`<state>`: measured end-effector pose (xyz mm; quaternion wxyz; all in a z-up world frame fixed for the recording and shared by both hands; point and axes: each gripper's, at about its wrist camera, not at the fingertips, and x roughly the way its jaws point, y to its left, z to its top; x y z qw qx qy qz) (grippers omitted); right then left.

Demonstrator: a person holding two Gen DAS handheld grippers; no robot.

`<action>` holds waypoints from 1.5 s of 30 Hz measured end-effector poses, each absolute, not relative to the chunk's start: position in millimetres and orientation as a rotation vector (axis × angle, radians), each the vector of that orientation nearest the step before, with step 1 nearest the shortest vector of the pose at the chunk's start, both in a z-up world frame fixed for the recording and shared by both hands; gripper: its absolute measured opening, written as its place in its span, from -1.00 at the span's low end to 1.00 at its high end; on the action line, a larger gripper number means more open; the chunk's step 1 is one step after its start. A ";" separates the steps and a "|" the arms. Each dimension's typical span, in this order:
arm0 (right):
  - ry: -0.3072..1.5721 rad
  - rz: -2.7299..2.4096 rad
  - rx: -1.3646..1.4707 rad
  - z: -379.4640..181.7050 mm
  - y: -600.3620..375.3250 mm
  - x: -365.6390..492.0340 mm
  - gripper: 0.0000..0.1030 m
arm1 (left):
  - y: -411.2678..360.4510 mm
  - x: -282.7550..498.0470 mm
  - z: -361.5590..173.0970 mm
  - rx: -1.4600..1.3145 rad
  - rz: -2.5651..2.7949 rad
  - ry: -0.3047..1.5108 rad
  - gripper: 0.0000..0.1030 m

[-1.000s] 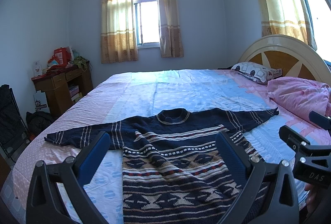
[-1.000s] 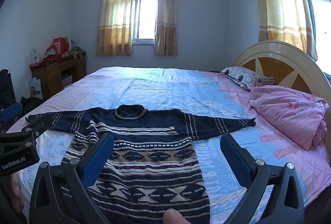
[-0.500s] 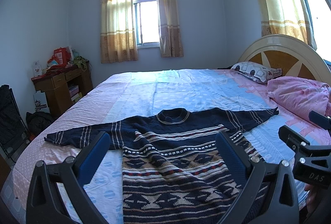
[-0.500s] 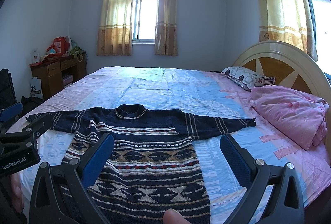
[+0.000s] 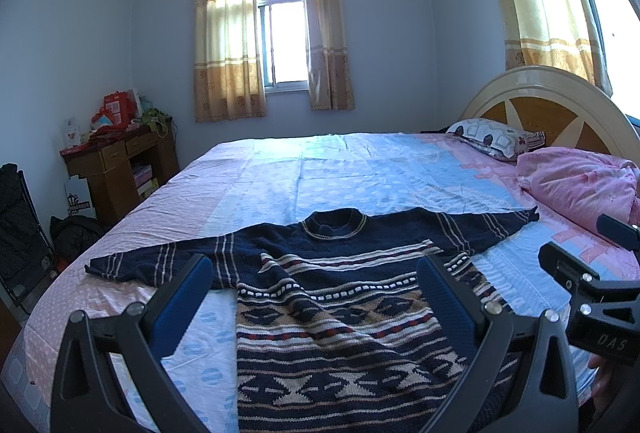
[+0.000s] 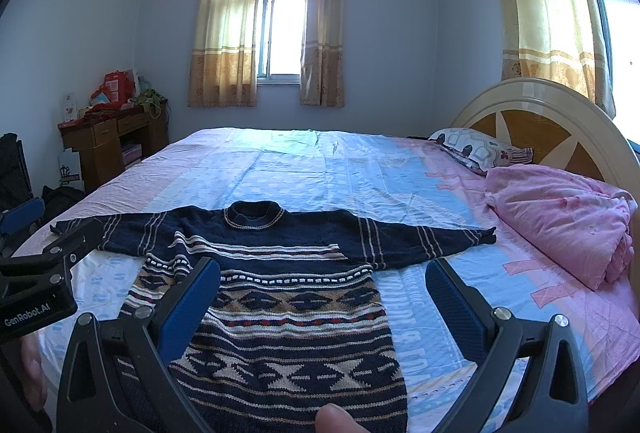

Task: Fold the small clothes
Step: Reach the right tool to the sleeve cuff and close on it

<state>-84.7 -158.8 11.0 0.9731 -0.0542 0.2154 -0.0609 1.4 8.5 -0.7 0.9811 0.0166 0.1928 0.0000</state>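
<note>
A navy patterned knit sweater (image 5: pixel 340 297) lies flat on the bed with both sleeves spread out sideways; it also shows in the right wrist view (image 6: pixel 288 293). My left gripper (image 5: pixel 316 285) is open and empty, held above the sweater's body near the front edge of the bed. My right gripper (image 6: pixel 324 293) is open and empty, held above the sweater's right half. The right gripper shows at the right edge of the left wrist view (image 5: pixel 592 293), and the left gripper at the left edge of the right wrist view (image 6: pixel 44 273).
The bed (image 5: pixel 360 169) has a pink and blue sheet. A folded pink quilt (image 6: pixel 560 217) and a pillow (image 6: pixel 476 149) lie by the headboard (image 6: pixel 540 113) on the right. A wooden desk (image 5: pixel 116 161) and dark bags stand at the left wall.
</note>
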 end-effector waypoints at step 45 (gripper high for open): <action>0.796 -0.557 0.416 -111.3 -584.3 197.7 0.36 | 7.3 277.2 -140.4 0.111 0.212 0.763 1.00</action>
